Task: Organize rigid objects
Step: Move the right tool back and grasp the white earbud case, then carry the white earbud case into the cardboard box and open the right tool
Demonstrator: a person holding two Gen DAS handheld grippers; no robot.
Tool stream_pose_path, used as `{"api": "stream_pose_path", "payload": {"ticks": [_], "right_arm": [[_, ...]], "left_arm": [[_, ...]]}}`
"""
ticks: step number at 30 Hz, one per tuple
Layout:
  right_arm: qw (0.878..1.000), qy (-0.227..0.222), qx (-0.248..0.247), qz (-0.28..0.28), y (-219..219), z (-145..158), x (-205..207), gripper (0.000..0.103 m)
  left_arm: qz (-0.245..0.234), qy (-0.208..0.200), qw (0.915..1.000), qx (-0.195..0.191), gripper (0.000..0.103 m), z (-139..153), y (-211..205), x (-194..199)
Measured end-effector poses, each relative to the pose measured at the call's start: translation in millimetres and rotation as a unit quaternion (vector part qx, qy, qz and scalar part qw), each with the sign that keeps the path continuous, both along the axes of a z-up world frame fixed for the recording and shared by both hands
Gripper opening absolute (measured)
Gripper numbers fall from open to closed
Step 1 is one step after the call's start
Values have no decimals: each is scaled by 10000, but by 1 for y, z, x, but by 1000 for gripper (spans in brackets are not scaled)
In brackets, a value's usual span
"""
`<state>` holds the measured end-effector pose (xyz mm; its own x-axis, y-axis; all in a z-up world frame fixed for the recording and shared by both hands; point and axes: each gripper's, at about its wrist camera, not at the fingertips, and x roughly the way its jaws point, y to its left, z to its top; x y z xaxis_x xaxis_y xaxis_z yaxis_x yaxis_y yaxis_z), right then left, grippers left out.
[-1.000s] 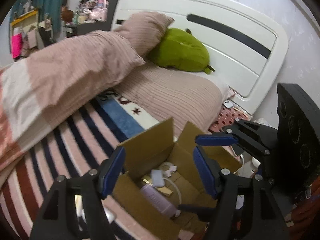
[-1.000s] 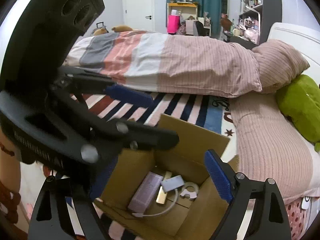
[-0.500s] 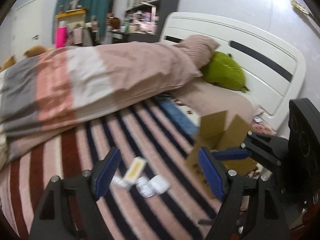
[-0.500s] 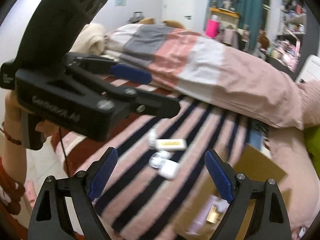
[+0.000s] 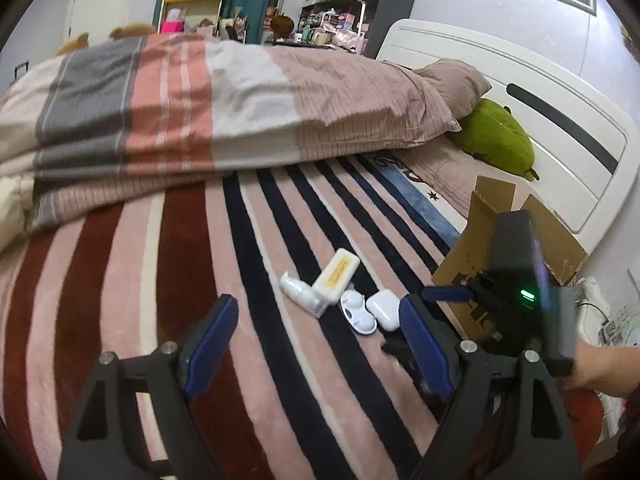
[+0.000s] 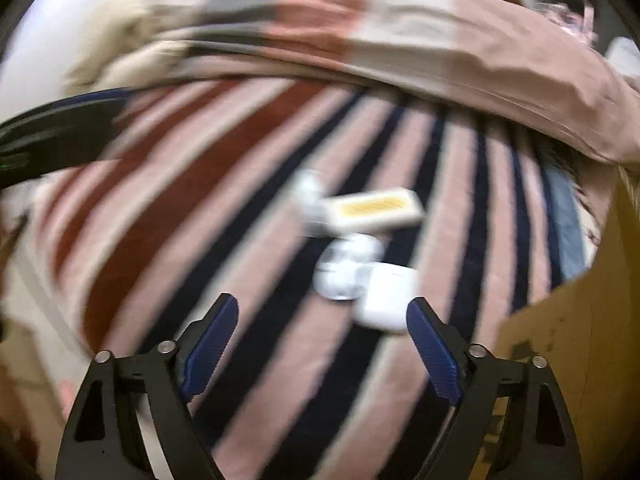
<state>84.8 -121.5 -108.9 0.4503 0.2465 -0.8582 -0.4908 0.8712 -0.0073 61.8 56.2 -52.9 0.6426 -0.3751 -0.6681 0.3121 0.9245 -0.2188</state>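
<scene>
Left wrist view: four small items are being seen clustered on the striped blanket [image 5: 160, 280] — white earbud case [image 5: 383, 309], open round white case [image 5: 357, 313], cream box with yellow label [image 5: 337, 276], small white bottle [image 5: 298, 293]. Cardboard box [image 5: 464, 256] is sitting just beside them. Left gripper [image 5: 316, 346] is being held released, empty. Right gripper [image 6: 322, 338] is closing, nothing clamped yet.
</scene>
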Motion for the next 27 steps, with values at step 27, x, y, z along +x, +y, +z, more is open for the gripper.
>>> {"api": "stream_pose_path", "payload": {"ticks": [27], "right_arm": [[9993,192,150,267,-4,-25,-5,39]], "left_arm": [[-329,335,9988,-142,80,-11,-16,-3]]}}
